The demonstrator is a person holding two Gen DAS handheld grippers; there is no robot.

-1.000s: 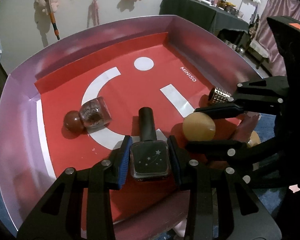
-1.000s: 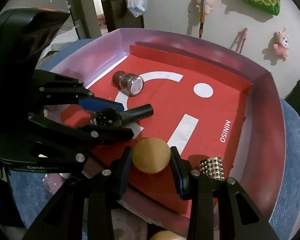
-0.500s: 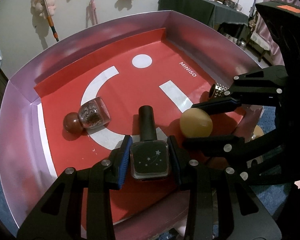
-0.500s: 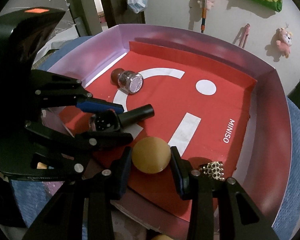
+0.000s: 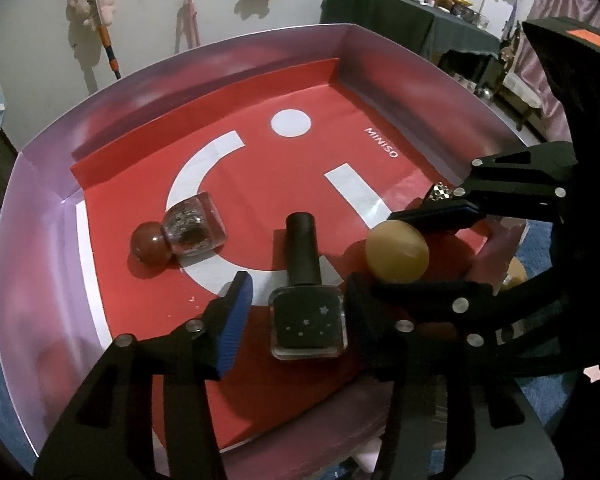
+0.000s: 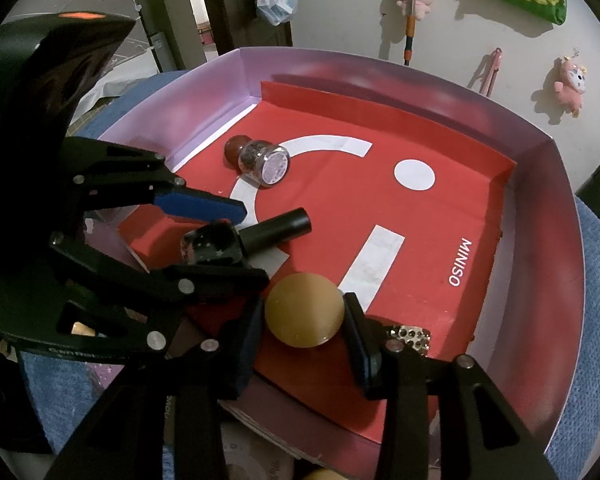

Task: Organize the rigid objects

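A black nail polish bottle [image 5: 308, 320] [image 6: 216, 246] with silver stars lies on the red floor of a purple-walled tray [image 5: 40, 240] [image 6: 540, 240]. My left gripper [image 5: 298, 280] [image 6: 250, 240] straddles it with its jaws opening. A gap shows between the blue left pad [image 5: 234, 320] and the glass, so the bottle rests free. Just to its right, my right gripper [image 6: 303, 304] [image 5: 376, 248] has a gold ball [image 6: 304, 310] [image 5: 396, 252] between its pads. Those jaws are easing open, though both pads still touch the ball's sides.
A clear glitter bottle with a round maroon cap [image 5: 196, 224] [image 6: 260, 158] lies on its side at the tray's left. A studded gold piece [image 5: 440, 192] [image 6: 410, 338] sits by the near right wall. Blue cloth [image 6: 596, 280] surrounds the tray.
The left jaws have spread away from the black bottle, which now lies loose between them. The right gripper still has the gold ball between its pads, and neither hand has shifted.
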